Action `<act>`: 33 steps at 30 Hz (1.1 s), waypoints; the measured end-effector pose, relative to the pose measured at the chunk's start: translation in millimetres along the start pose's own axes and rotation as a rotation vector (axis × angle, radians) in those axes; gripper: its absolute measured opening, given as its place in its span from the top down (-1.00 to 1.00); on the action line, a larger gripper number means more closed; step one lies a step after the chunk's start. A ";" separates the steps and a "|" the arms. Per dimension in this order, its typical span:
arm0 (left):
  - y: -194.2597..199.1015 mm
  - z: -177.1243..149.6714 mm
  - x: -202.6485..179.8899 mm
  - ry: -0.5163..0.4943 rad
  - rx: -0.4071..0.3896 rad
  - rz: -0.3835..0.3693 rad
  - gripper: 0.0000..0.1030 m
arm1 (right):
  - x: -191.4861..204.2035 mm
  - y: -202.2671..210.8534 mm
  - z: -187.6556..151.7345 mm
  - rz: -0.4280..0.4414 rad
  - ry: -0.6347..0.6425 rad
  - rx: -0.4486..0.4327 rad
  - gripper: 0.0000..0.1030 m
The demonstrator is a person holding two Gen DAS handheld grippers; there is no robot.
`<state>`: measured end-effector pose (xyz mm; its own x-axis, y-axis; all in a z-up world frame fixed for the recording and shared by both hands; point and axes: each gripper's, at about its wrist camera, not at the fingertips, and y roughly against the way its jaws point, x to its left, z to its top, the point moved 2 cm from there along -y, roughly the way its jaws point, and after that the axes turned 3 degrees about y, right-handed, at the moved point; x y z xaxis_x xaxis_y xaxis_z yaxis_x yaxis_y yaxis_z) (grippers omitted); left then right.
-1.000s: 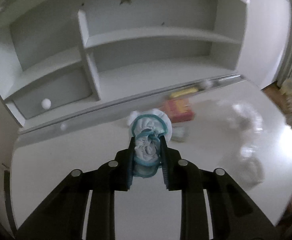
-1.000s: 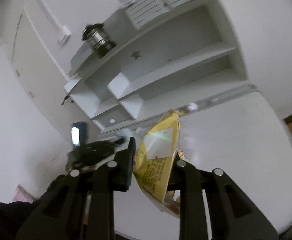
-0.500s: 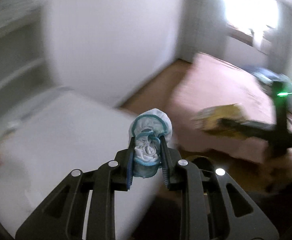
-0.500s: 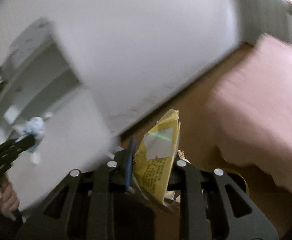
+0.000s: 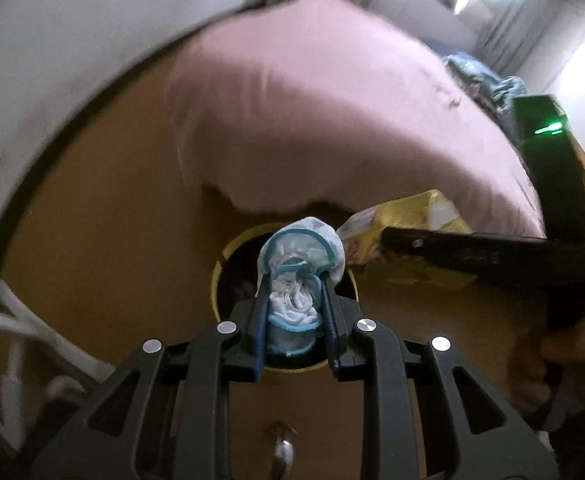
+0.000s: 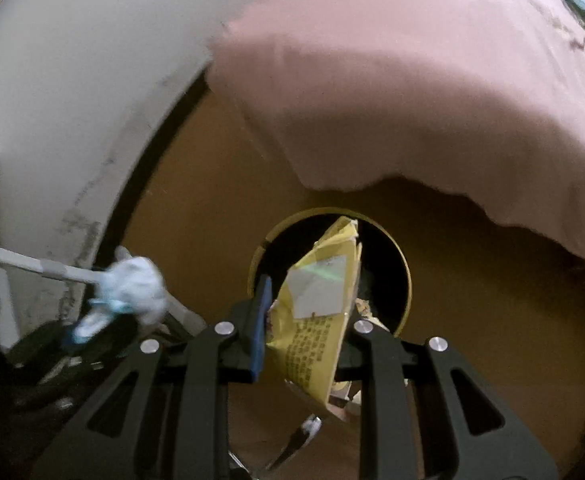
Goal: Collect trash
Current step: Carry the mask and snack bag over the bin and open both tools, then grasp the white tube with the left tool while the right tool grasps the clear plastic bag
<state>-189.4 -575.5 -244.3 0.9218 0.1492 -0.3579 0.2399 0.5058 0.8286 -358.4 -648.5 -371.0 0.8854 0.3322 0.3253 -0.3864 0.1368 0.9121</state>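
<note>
My left gripper [image 5: 294,280] is shut on a crumpled white and teal disposable cap [image 5: 298,258], and hangs above a round yellow-rimmed bin [image 5: 216,280] on the brown floor. The bin's inside is dark. My right gripper [image 6: 310,292] is shut on a yellow snack wrapper [image 6: 316,320], over the same bin [image 6: 406,276]. In the left wrist view the right gripper [image 5: 384,240] comes in from the right with the wrapper [image 5: 404,216]. In the right wrist view the cap [image 6: 136,288] shows at the left in the left gripper.
A pink bedspread [image 5: 332,112] hangs over the floor just behind the bin. A white wall [image 6: 72,80] with a dark skirting curves along the left. A white cable [image 5: 20,316] lies at the left. A hand [image 5: 564,364] holds the right gripper's handle.
Both grippers swung away from the white desk and shelves and dropped toward the floor. They now point down over the yellow-rimmed bin, each still holding its piece of trash.
</note>
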 end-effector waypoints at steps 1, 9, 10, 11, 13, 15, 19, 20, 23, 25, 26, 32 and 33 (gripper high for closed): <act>-13.3 -3.1 4.2 0.013 0.017 -0.006 0.57 | -3.8 -7.8 -1.5 0.008 -0.013 0.021 0.55; -36.8 -8.3 6.2 0.010 0.057 0.017 0.56 | -8.4 -18.5 -2.1 -0.001 -0.028 0.047 0.55; -37.4 -9.4 5.2 0.010 0.058 0.011 0.56 | -8.7 -18.9 -2.2 0.000 -0.028 0.048 0.55; -33.9 -10.2 6.3 0.010 0.055 0.005 0.56 | -8.4 -19.6 -1.8 -0.001 -0.028 0.050 0.52; -35.3 -10.6 9.8 0.014 0.056 -0.004 0.56 | -9.8 -16.1 -6.5 -0.005 -0.028 0.052 0.09; -37.7 -11.7 13.0 0.022 0.066 -0.004 0.56 | -8.9 -14.9 -5.5 -0.014 -0.023 0.038 -0.24; -36.7 -7.1 11.1 0.022 0.071 -0.007 0.56 | -7.1 -12.6 -6.8 -0.014 -0.027 0.030 -0.26; -37.1 -7.2 10.5 0.019 0.072 -0.007 0.56 | -7.7 -13.3 -7.7 -0.016 -0.028 0.032 -0.28; -37.9 -7.3 8.4 0.011 0.078 -0.008 0.56 | -8.1 -13.3 -10.7 -0.018 -0.034 0.030 -0.33; -38.6 -8.1 6.8 0.005 0.083 -0.011 0.52 | -9.2 -11.6 -11.6 -0.019 -0.038 0.021 -0.34; -39.5 -8.2 5.8 0.000 0.085 -0.010 0.44 | -9.4 -9.9 -13.1 -0.020 -0.042 0.016 -0.36; -41.4 -8.8 1.1 -0.022 0.085 0.007 0.00 | -9.0 -11.3 -13.5 -0.014 -0.038 0.012 -0.43; -41.2 -9.1 1.2 -0.023 0.085 0.006 -0.03 | -8.9 -11.3 -13.6 -0.014 -0.037 0.013 -0.43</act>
<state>-200.9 -588.5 -282.8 0.9299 0.1322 -0.3433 0.2580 0.4309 0.8647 -365.4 -640.3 -387.6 0.8995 0.2958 0.3216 -0.3712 0.1292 0.9195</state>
